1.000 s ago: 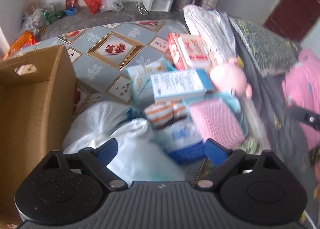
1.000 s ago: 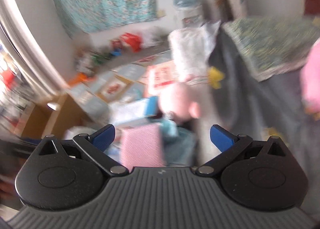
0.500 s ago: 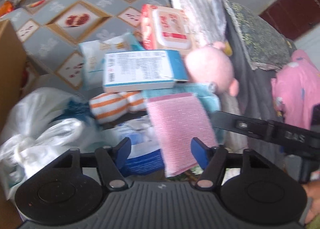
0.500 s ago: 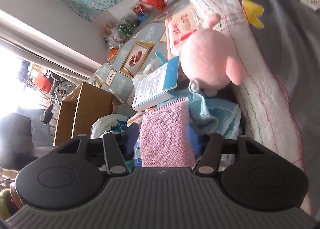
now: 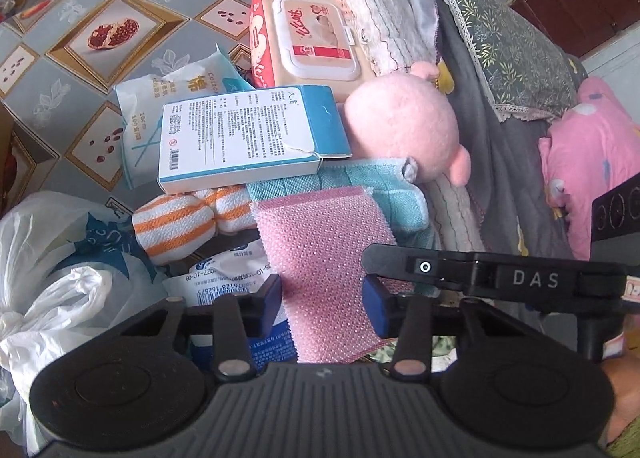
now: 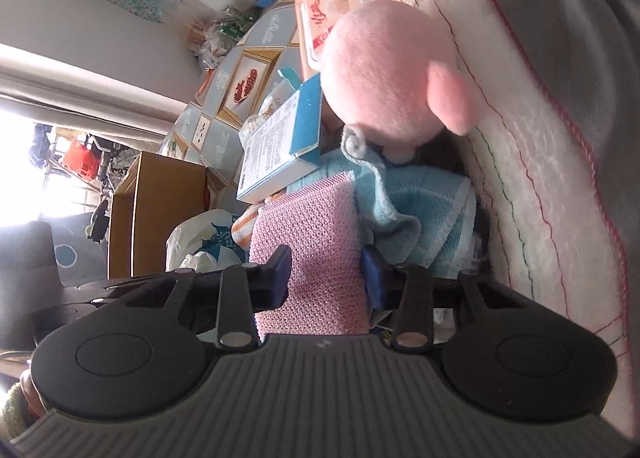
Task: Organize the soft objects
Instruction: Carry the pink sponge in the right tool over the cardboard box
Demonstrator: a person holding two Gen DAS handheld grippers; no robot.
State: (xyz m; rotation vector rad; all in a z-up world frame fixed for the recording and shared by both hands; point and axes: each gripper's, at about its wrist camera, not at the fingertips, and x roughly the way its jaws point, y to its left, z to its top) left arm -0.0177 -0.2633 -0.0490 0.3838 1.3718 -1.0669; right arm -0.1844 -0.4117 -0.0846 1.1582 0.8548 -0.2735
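A pink knobbly cloth (image 5: 320,242) lies on top of a pile of soft things, over a teal towel (image 5: 400,202). My left gripper (image 5: 323,304) has the cloth between its blue pads; its jaws are closing and both pads touch the cloth's edges. In the right wrist view the same pink cloth (image 6: 312,226) fills the gap of my right gripper (image 6: 325,282), whose jaws are also closing on it. A black finger (image 5: 480,274) of the right gripper reaches in from the right. A pink plush toy (image 5: 400,130) rests behind the towel, and an orange-striped soft roll (image 5: 172,226) lies to the left.
A blue-and-white carton (image 5: 240,138) and a wipes pack (image 5: 316,38) lie behind the pile. White plastic bags (image 5: 48,298) crowd the left. A cardboard box (image 6: 156,218) stands beyond them. Grey bedding and a pink quilt (image 5: 592,162) lie on the right.
Both grippers came down onto the pile and narrowed from wide open to pinching the pink cloth. The right gripper also rolled and tipped downward.
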